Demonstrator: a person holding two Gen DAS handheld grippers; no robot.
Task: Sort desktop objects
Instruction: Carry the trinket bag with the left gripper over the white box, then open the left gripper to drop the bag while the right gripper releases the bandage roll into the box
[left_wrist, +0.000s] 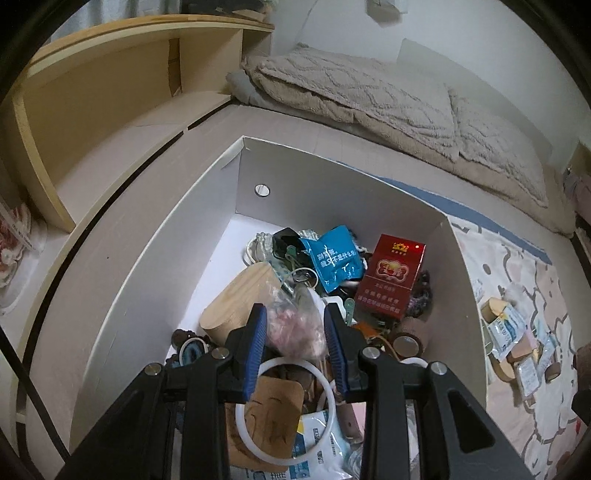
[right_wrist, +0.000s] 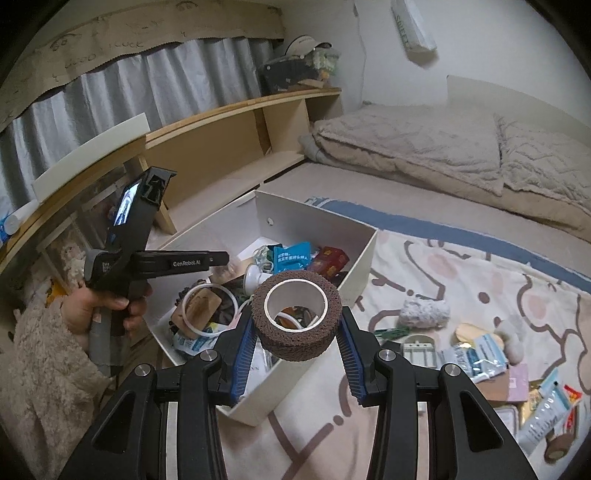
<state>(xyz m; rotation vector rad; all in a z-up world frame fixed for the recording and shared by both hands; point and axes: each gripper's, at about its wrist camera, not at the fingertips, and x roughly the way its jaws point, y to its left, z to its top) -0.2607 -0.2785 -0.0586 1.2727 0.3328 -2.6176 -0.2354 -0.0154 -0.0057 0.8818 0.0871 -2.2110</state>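
Note:
A white open box (left_wrist: 155, 258) holds several small items: a red cigarette pack (left_wrist: 391, 280), a blue packet (left_wrist: 334, 258), a wooden block (left_wrist: 240, 299) and a white ring (left_wrist: 286, 406). My left gripper (left_wrist: 294, 325) hangs over the box, its jaws closed on a clear plastic bag with pink contents (left_wrist: 293, 325). My right gripper (right_wrist: 297, 325) is shut on a brown tape roll (right_wrist: 295, 317) and holds it above the box's near wall (right_wrist: 354, 280). The left gripper also shows in the right wrist view (right_wrist: 221, 258), held by a hand.
Loose packets, a tube and small rolls (right_wrist: 480, 354) lie on the patterned sheet right of the box. A folded beige blanket (right_wrist: 424, 155) lies at the back. A wooden shelf (right_wrist: 229, 147) runs along the left wall.

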